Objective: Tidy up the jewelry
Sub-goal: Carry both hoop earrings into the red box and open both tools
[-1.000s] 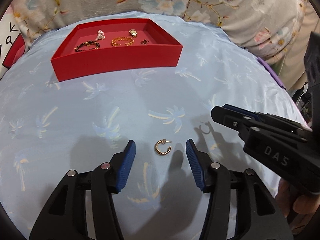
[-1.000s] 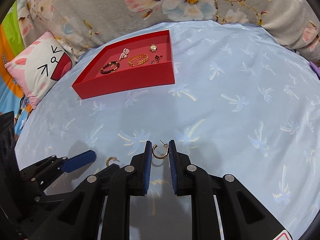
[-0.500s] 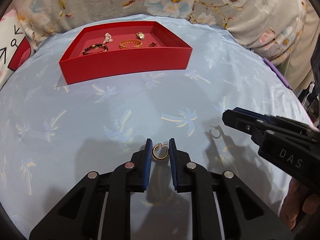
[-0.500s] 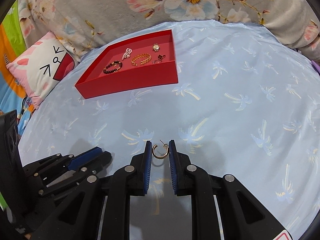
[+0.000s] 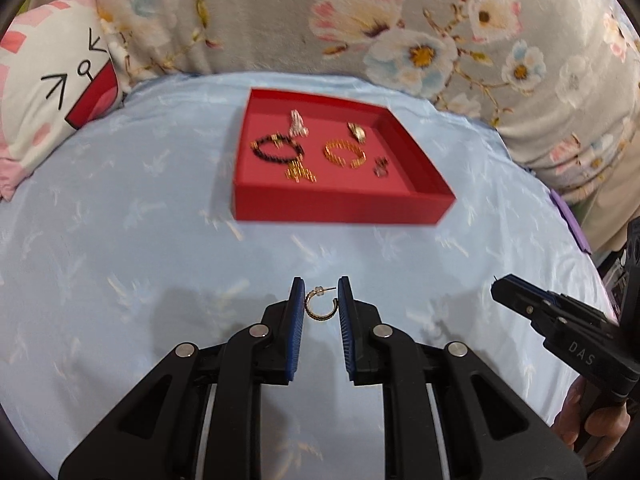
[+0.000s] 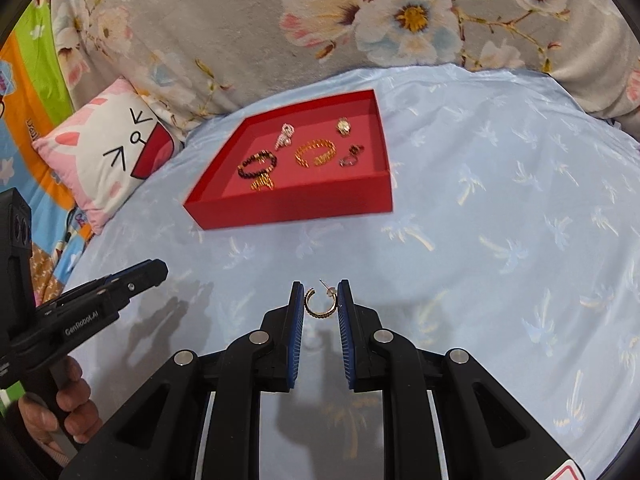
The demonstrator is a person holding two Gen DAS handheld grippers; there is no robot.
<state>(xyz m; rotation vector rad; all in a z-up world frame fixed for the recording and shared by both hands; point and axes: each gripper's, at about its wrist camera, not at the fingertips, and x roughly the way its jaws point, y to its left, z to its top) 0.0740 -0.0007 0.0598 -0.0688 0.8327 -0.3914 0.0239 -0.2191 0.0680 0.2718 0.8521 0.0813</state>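
Note:
My left gripper (image 5: 320, 306) is shut on a gold hoop earring (image 5: 319, 307) and holds it above the blue cloth. My right gripper (image 6: 320, 304) is shut on a second gold hoop earring (image 6: 319, 305), also above the cloth. The right gripper shows at the right edge of the left wrist view (image 5: 504, 286); the left gripper shows at the left of the right wrist view (image 6: 158, 270). A red tray (image 5: 340, 208) lies ahead, also in the right wrist view (image 6: 296, 208). It holds a black bead bracelet (image 5: 276, 150), a gold chain bracelet (image 5: 345, 153) and several small pieces.
A light blue cloth with a palm print (image 5: 120, 240) covers the surface. A grey floral blanket (image 5: 360, 20) lies behind the tray. A white and pink cartoon pillow (image 6: 112, 152) sits at the far left. A purple object (image 5: 570, 220) lies at the cloth's right edge.
My left gripper closed on the earring that lay on the cloth and lifted it. Both grippers have moved toward the tray, each carrying an earring.

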